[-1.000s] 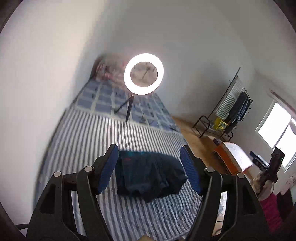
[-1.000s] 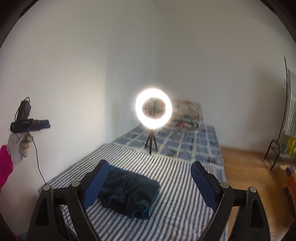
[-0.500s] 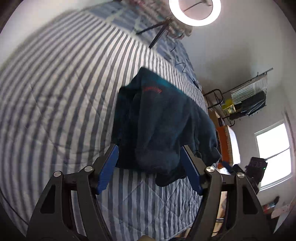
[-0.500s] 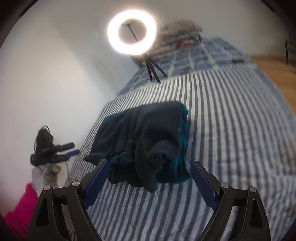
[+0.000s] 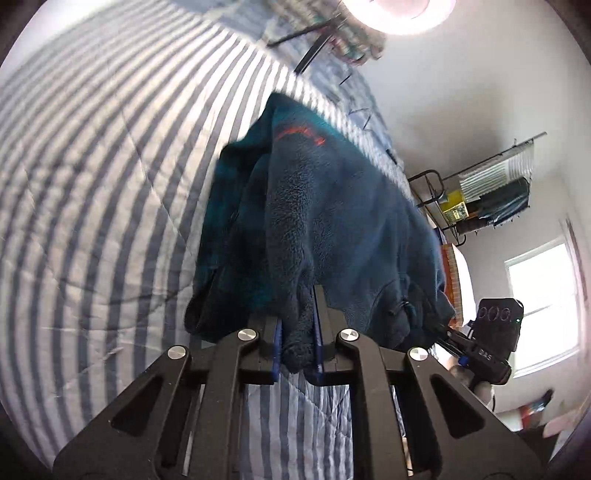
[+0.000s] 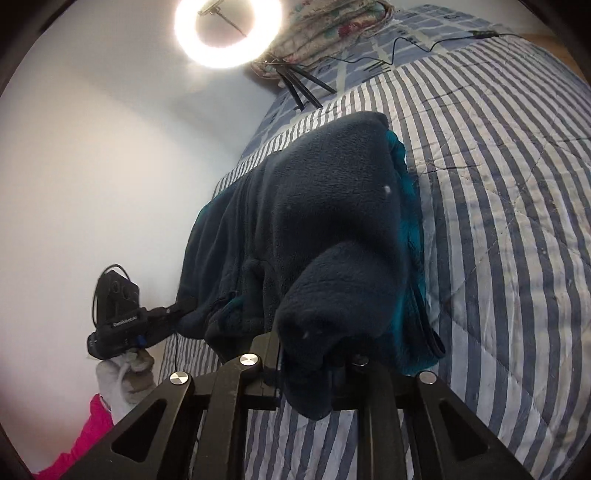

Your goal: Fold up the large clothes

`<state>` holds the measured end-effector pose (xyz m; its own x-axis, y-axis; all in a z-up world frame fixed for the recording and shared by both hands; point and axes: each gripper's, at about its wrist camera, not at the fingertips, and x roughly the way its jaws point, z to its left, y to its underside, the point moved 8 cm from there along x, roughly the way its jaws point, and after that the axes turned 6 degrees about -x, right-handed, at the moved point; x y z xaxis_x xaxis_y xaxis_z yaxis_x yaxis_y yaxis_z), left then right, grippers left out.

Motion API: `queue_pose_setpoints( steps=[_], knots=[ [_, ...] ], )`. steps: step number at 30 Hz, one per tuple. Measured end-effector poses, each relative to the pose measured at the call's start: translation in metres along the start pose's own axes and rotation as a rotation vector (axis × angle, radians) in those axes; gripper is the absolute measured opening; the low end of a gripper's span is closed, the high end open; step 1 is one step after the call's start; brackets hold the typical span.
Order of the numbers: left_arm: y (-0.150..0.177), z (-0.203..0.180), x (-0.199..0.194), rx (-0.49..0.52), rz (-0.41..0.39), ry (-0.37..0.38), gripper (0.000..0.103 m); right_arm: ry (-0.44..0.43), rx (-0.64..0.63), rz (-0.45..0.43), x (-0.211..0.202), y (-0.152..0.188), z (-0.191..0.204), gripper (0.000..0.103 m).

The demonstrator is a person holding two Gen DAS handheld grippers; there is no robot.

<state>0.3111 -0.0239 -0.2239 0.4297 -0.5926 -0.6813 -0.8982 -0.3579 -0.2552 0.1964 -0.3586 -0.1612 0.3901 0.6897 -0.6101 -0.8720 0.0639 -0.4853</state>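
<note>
A dark teal fleece jacket [image 5: 332, 206] lies bunched on the blue-and-white striped quilt [image 5: 92, 184], with a red logo near its far end. My left gripper [image 5: 298, 317] is closing, its blue pads pressing on a fold at the jacket's near edge. In the right wrist view the same jacket [image 6: 325, 192] fills the middle. My right gripper [image 6: 306, 358] is closing too, with a thick lump of fleece pinched between its jaws and draped over them. The left gripper's housing [image 6: 118, 325] shows at the jacket's left edge, held by a gloved hand [image 6: 125, 380].
A lit ring light [image 6: 225, 33] on a tripod stands on the bed beyond the jacket, its cable [image 6: 406, 44] trailing over the checked sheet. Floral bedding [image 6: 332, 26] is piled at the head. A clothes rack [image 5: 487, 195], an orange-edged box [image 5: 454, 280] and a window [image 5: 543, 306] lie off the bed's side.
Both grippers dropped from an open, raised view of the room down to the jacket's near edge. Their jaws went from wide apart to pinched on fleece.
</note>
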Motion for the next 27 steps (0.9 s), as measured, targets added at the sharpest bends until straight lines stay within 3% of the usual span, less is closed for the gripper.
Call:
queue_pose_setpoints(
  steps=[4, 5, 8, 12, 13, 15, 16, 21, 25, 27],
  knots=[
    [0.01, 0.018, -0.007, 0.008, 0.004, -0.036, 0.01, -0.071, -0.016, -0.024, -0.017, 0.022, 0.013, 0.009],
    [0.014, 0.025, -0.002, 0.005, 0.017, -0.061, 0.01, -0.066, 0.0, -0.009, -0.013, 0.028, 0.007, 0.008],
    [0.026, 0.042, 0.019, -0.008, 0.046, -0.107, 0.01, 0.06, 0.05, 0.075, 0.017, 0.052, -0.027, 0.008],
    [0.029, 0.031, 0.015, 0.081, 0.021, -0.136, 0.014, 0.05, 0.086, 0.051, 0.017, 0.051, -0.032, 0.009],
    [0.028, 0.028, 0.011, 0.094, 0.02, -0.146, 0.017, 0.055, 0.064, 0.056, 0.012, 0.051, -0.027, 0.015],
    [0.025, 0.022, 0.0, 0.128, 0.017, -0.192, 0.038, 0.074, -0.01, 0.071, -0.003, 0.048, -0.021, 0.025],
    [0.022, 0.02, -0.008, 0.14, -0.001, -0.206, 0.041, 0.083, -0.047, 0.075, -0.012, 0.045, -0.016, 0.036],
    [0.007, -0.004, -0.058, 0.22, -0.139, -0.215, 0.041, 0.074, -0.102, 0.022, -0.066, 0.038, -0.017, 0.05],
    [-0.016, -0.043, -0.059, 0.29, -0.198, -0.205, 0.041, 0.04, -0.058, -0.08, -0.089, 0.002, -0.03, 0.068],
    [-0.028, -0.065, -0.048, 0.334, -0.209, -0.196, 0.041, 0.009, -0.01, -0.123, -0.09, -0.024, -0.043, 0.068]
  ],
)
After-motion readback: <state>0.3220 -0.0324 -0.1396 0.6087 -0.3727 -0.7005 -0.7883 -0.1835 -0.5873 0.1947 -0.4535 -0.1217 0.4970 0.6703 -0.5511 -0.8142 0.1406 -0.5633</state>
